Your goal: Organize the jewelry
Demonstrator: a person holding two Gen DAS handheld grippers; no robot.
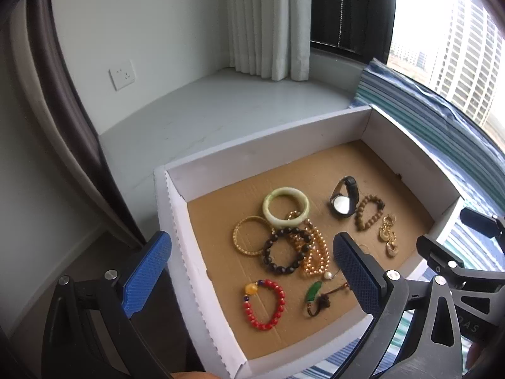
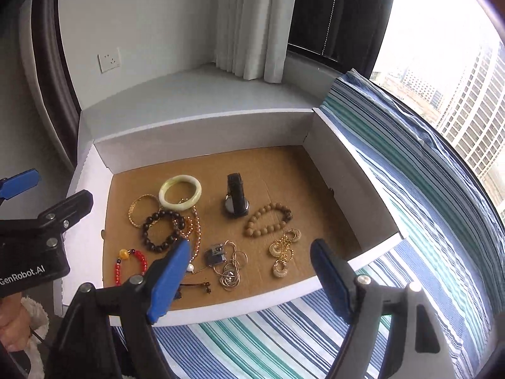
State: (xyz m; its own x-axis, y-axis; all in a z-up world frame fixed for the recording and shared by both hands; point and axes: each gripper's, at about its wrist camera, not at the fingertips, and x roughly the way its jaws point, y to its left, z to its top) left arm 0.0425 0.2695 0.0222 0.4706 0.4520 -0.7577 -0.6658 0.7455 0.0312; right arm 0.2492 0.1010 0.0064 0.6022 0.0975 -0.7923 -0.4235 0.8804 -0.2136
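Observation:
A white cardboard box (image 2: 202, 128) with a brown floor holds the jewelry. At its left lie a pale jade bangle (image 1: 285, 206), a gold bangle (image 1: 251, 236), a dark bead bracelet (image 1: 285, 250), a gold bead necklace (image 1: 315, 252), a red bead bracelet (image 1: 265, 304) and a green pendant (image 1: 314, 293). A black watch (image 2: 236, 199), a tan bead bracelet (image 2: 268, 219), gold earrings (image 2: 284, 251) and linked gold rings (image 2: 232, 271) lie further right. My left gripper (image 1: 252, 238) hovers open above the box's near left part. My right gripper (image 2: 251, 246) hangs open over the near edge. Neither holds anything.
The box rests partly on a blue, green and white striped cloth (image 2: 426, 189) and on a grey window ledge (image 2: 195, 94). White curtains (image 2: 252, 22) hang behind, with a wall socket (image 2: 109, 60) at the left. A window (image 2: 442, 63) is at the right.

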